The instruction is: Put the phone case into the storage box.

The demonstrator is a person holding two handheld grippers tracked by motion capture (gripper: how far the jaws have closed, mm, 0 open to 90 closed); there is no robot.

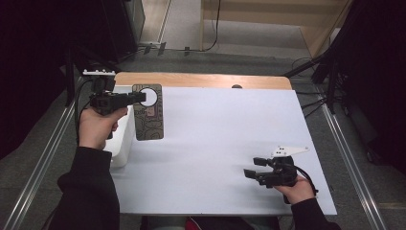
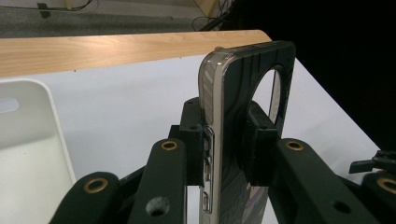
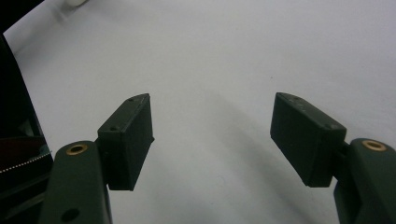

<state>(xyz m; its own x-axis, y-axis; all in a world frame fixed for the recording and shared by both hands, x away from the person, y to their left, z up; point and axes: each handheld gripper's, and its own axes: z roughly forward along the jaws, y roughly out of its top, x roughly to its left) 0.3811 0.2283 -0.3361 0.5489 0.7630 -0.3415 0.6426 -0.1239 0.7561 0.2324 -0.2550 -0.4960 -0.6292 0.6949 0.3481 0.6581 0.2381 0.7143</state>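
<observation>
A dark patterned phone case (image 1: pixel 149 122) with a large round hole near its top is clamped between the jaws of my left gripper (image 1: pixel 142 97) at the table's far left. In the left gripper view the case (image 2: pixel 233 88) stands edge-on, its clear rim and side buttons showing, and the pads (image 2: pixel 196 135) press on both faces, so the left gripper (image 2: pixel 229 140) is shut on it. I cannot tell whether its lower end touches the table. My right gripper (image 1: pixel 253 166) rests low at the front right, pointing left. It is open (image 3: pixel 212 135) with only white surface between its jaws.
A white bin (image 1: pixel 122 139) stands at the left edge, just under the left hand; its inside (image 2: pixel 32 144) looks bare. A white sheet (image 1: pixel 220 124) covers the wooden table (image 1: pixel 201 80). A small dark knob (image 1: pixel 236 86) sits at the sheet's far edge.
</observation>
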